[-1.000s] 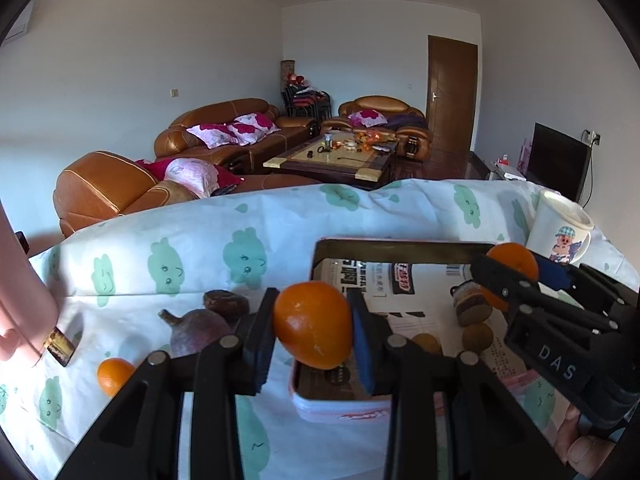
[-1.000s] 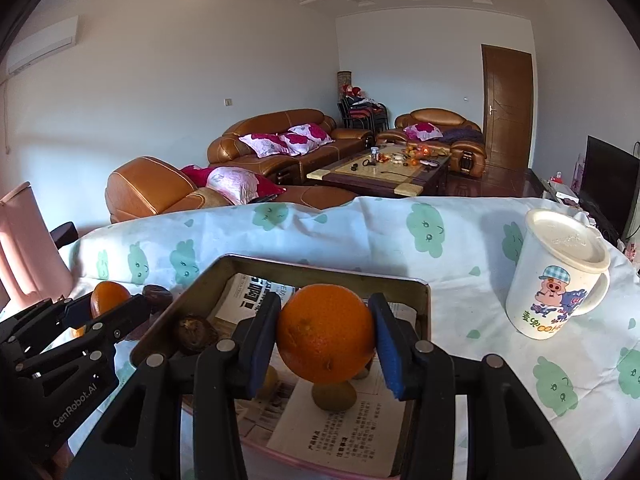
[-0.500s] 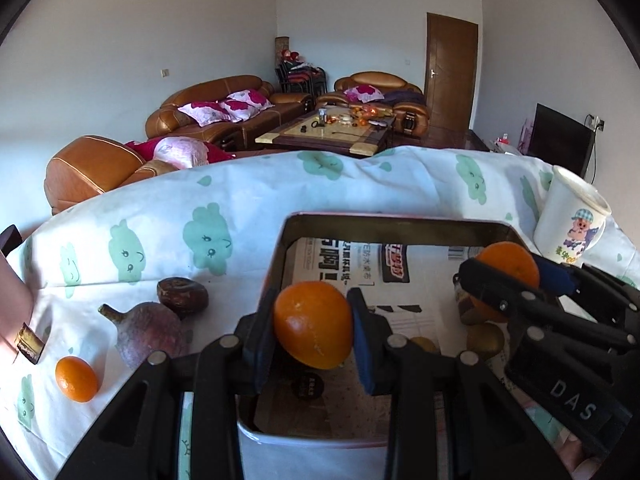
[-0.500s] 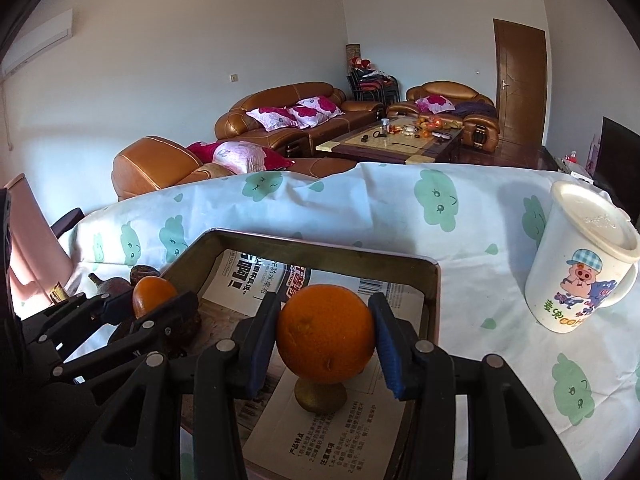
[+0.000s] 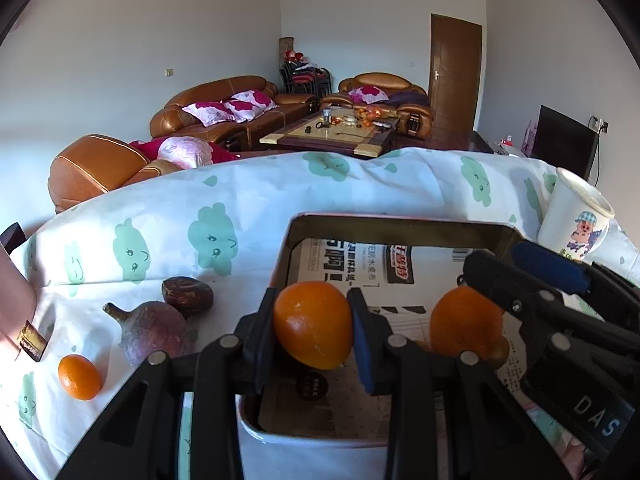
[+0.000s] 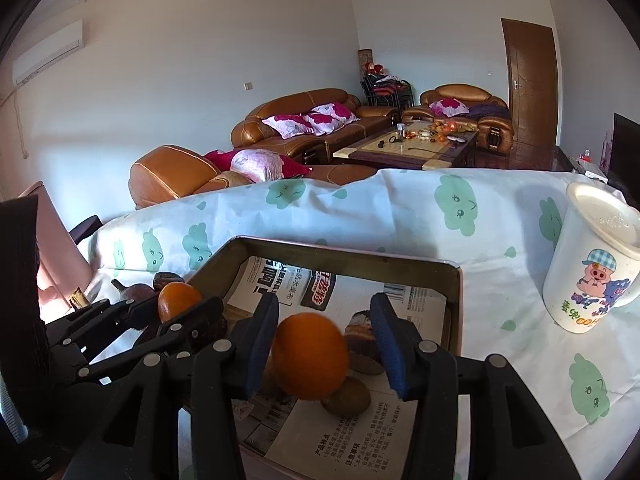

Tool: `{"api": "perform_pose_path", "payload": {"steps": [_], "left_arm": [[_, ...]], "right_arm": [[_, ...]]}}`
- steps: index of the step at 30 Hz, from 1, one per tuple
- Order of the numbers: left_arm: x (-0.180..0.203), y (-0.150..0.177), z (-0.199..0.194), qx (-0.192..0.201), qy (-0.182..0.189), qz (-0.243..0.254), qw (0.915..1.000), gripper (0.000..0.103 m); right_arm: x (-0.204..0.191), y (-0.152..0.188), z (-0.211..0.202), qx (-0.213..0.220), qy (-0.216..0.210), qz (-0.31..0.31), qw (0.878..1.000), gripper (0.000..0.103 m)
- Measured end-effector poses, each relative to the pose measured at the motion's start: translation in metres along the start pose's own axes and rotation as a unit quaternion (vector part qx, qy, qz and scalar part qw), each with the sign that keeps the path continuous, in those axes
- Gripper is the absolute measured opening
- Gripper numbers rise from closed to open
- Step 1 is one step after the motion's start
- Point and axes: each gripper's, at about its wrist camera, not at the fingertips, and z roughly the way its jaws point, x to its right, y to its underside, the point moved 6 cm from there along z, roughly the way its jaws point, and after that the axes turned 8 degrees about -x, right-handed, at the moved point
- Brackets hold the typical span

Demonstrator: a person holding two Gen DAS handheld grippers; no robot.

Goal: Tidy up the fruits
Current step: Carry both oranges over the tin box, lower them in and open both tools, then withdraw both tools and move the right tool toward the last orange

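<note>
Living room behind: leather sofas, coffee table, dark door. Up front, a table under a white cloth (image 5: pixel 248 208) printed with green clouds, carrying a metal tray (image 6: pixel 344 254) lined with newspaper.

Right claw (image 6: pixel 324 340): jaws opening, pads drawn off both sides of the large orange (image 6: pixel 310 356). Daylight shows between the right pad and the peel. The fruit is blurred, so I judge it is dropping or just landing on the newspaper, directly below the claw and inside the tray. At its 5 o'clock sits a small brown fruit (image 6: pixel 347 400); at 2 o'clock, a darker brown one (image 6: pixel 362 340) by the tray's right wall.

Left claw (image 5: pixel 313 326): pads clamped on the smaller orange (image 5: pixel 313 326), holding it above the tray's near left corner. Tray floor lies straight beneath and runs off toward 12 and 1 o'clock. The round fruit has no long axis to mind. The released orange (image 5: pixel 466 326) shows at 3 o'clock from this claw, with the right claw's black fingers over it.

The coming move turns on this: the open newspaper lies at 12 o'clock from the left claw, clear of the other fruit.

Outward, on the cloth at 9 o'clock: a purple fig-shaped fruit (image 5: pixel 154 336), a dark wrinkled one (image 5: pixel 187 295), a small mandarin (image 5: pixel 79 377). Left hand is nearer these. A lidded cartoon mug (image 6: pixel 592 268) stands well apart at right.
</note>
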Motion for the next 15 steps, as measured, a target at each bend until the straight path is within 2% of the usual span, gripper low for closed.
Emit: {"api": "perform_pose_path", "payload": {"steps": [2,4,5,6,8,11,15], "left_arm": [[0.0,0.0,-0.001,0.004,0.001,-0.001,1.0,0.037],[0.001,0.0,-0.007,0.016,0.008,-0.002,0.9998,0.045],[0.002,0.0,-0.01,0.02,0.016,-0.003,0.9997,0.058],[0.001,0.0,-0.014,0.025,0.008,-0.003,0.9997,0.077],[-0.002,0.0,-0.024,0.051,-0.024,-0.004,0.9984,0.09],[-0.007,-0.001,-0.037,0.074,-0.045,0.005,0.9962,0.096],[-0.024,0.006,-0.04,0.07,-0.056,-0.011,0.9959,0.097]], "right_arm": [[0.0,-0.001,-0.004,0.009,0.004,0.001,1.0,0.063],[0.001,-0.002,-0.007,0.016,0.011,0.002,1.0,0.067],[0.001,-0.003,-0.008,0.018,0.015,0.001,1.0,0.067],[0.001,-0.004,-0.009,0.021,0.024,-0.001,0.999,0.067],[0.001,-0.005,-0.013,0.032,0.039,-0.004,0.999,0.071],[0.002,-0.006,-0.021,0.048,0.05,-0.004,0.998,0.073],[-0.001,-0.005,-0.026,0.057,0.055,-0.005,0.997,0.073]]}}
